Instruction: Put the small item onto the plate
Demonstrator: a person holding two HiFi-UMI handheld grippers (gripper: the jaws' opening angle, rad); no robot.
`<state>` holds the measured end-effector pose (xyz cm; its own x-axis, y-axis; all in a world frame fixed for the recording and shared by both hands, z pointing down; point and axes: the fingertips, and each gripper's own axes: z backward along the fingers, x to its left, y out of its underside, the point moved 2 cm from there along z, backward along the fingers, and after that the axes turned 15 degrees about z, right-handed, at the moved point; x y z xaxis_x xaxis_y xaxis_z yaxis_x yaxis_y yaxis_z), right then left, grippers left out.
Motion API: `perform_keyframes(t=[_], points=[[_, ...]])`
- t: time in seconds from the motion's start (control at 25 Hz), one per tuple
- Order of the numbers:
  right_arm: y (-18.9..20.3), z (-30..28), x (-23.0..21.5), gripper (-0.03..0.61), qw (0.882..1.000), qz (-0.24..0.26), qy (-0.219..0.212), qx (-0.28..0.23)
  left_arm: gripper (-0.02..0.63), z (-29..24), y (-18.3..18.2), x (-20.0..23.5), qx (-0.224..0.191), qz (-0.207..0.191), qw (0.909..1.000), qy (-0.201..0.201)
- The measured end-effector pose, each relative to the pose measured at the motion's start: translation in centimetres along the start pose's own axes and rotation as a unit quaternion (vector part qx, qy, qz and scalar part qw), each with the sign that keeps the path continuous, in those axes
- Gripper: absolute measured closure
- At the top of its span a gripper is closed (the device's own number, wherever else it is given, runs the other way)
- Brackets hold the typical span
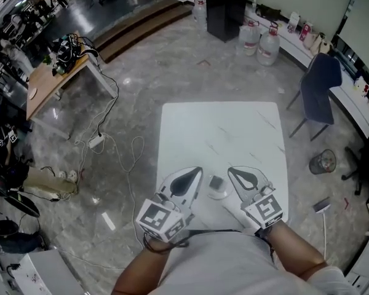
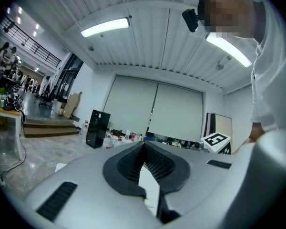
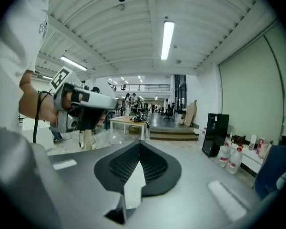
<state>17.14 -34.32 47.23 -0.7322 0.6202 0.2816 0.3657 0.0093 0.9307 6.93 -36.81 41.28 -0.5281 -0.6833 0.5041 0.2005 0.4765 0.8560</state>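
Note:
On the white table [image 1: 221, 128], near its front edge, lies a small white plate [image 1: 224, 195]. A small grey square item [image 1: 216, 182] rests on the plate's far part, between the two grippers and free of both. My left gripper [image 1: 200, 169] is just left of it with its jaws shut and empty. My right gripper [image 1: 230, 169] is just right of it, also shut and empty. In the left gripper view, the left gripper [image 2: 144, 145] points over the table into the room. The right gripper [image 3: 139, 143] does the same in its own view. Neither gripper view shows the plate or the item.
A blue chair [image 1: 320, 94] stands at the table's right, with a wire waste basket [image 1: 323, 161] nearer. A wooden desk [image 1: 49, 85] and floor cables [image 1: 98, 141] lie to the left. Water bottles [image 1: 261, 42] stand beyond the table.

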Motion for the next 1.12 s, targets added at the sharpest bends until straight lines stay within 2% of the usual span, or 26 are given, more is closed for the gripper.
perform_keyframes(t=[0.2, 0.4, 0.52, 0.84, 1.0, 1.12], points=[[-7.3, 2.1, -2.1, 0.575, 0.998, -0.011, 0.025, -0.051, 0.609, 0.3, -3.3, -1.7, -0.020, -0.021, 0.9994, 0.021], [-12.3, 4.0, -3.4, 0.575, 0.997, -0.018, 0.043, -0.059, 0.609, 1.1, -6.2, -3.8, -0.034, -0.036, 0.9980, 0.039], [-14.5, 5.6, -3.9, 0.575, 0.995, -0.021, 0.049, -0.082, 0.609, 0.9, -7.6, -5.6, -0.044, -0.052, 0.9963, 0.052], [-17.6, 6.6, -2.9, 0.577, 0.993, -0.016, 0.059, -0.102, 0.609, 1.6, -9.6, -7.7, -0.046, -0.063, 0.9937, 0.081], [-17.9, 7.3, -2.8, 0.577, 0.992, -0.016, 0.071, -0.104, 0.609, 1.4, -9.6, -8.4, -0.042, -0.063, 0.9927, 0.093], [-18.2, 7.8, -2.3, 0.577, 0.992, 0.003, 0.085, -0.096, 0.609, 1.6, -9.3, -8.8, -0.042, -0.069, 0.9920, 0.097]])
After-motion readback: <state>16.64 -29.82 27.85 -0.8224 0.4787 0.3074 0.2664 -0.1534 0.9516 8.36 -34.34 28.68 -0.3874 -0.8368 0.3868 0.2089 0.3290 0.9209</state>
